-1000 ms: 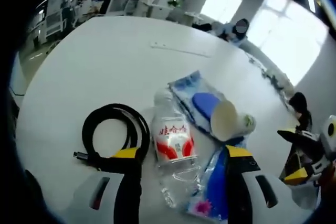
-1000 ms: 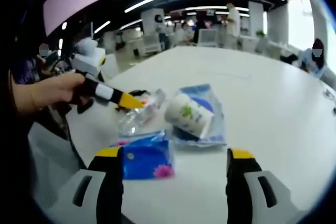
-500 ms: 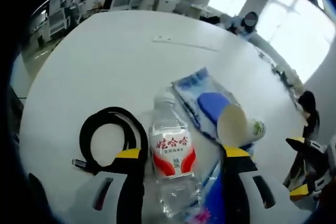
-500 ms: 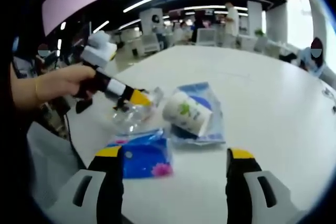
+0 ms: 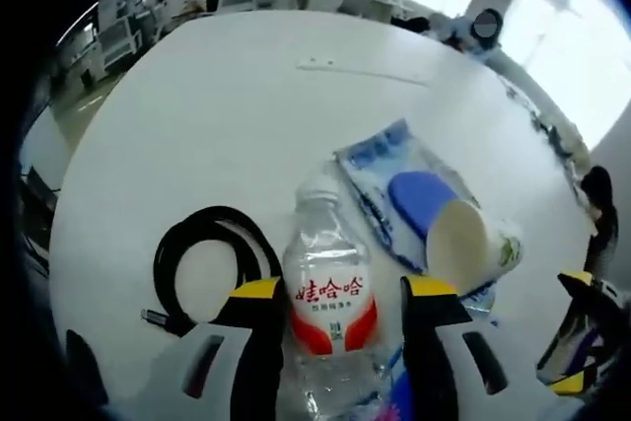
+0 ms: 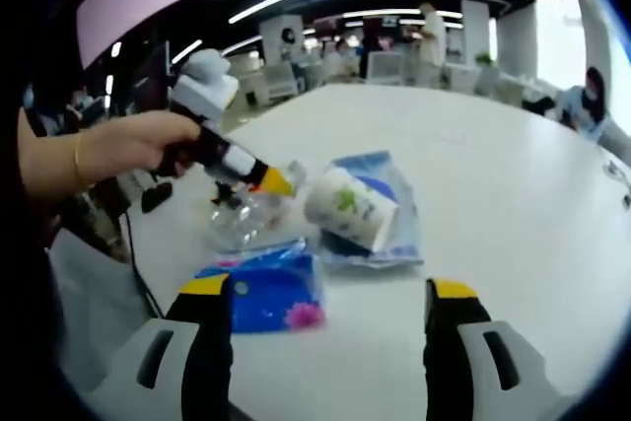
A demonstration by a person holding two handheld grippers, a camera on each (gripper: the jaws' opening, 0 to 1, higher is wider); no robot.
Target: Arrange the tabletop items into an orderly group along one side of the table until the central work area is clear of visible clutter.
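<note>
open-plan office, strip lights overhead, big white table (image 5: 197, 96). clutter bunched near table edge: clear water bottle (image 5: 328, 303) lying flat, black cable coil (image 5: 212, 263) just beside it, paper cup (image 5: 471, 245) on its side atop blue plastic pouch (image 5: 389, 170), blue tissue pack (image 6: 266, 295) nearby. left gripper (image 5: 335, 295) jaws straddle bottle at red label, close to its sides; contact unclear. right gripper (image 6: 330, 295) wide open, empty, hovering short of tissue pack. judgement: bottle light, thin-walled, slick, prone to roll; grip mid-label.
</note>
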